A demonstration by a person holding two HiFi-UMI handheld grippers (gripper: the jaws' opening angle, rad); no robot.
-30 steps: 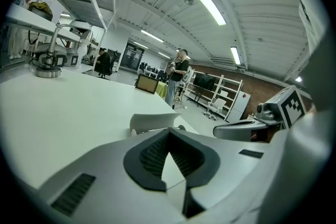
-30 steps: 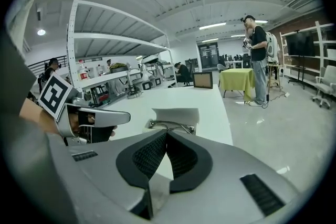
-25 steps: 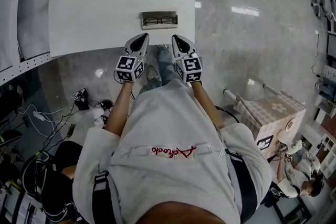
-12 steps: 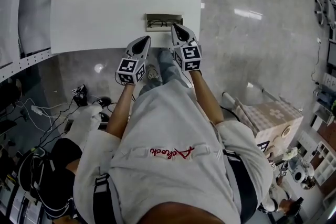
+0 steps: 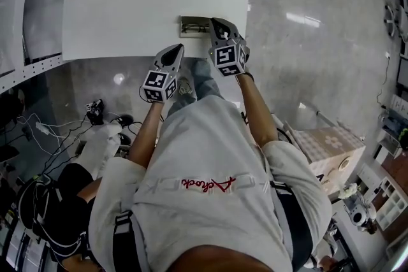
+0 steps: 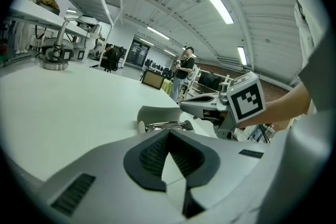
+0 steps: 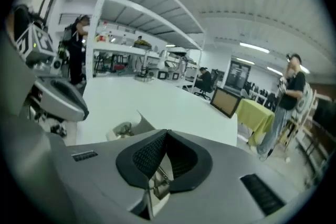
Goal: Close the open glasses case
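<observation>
The left hand-held gripper (image 5: pixel 173 48), jaws together and empty, hovers at the near edge of the white surface (image 5: pixel 127 3). Just right of it lies the open case (image 5: pixel 193 25). The right hand-held gripper (image 5: pixel 215 23), jaws together, overlaps its right end.

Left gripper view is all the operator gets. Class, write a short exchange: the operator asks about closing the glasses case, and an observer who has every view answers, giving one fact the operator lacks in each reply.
Operator: Are the jaws of the right gripper open?
Observer: No. The right gripper view shows them together, with nothing between them.
Operator: Where on the table does the glasses case lie?
Observer: The head view shows it near the table's front edge, toward the right-hand corner.
</observation>
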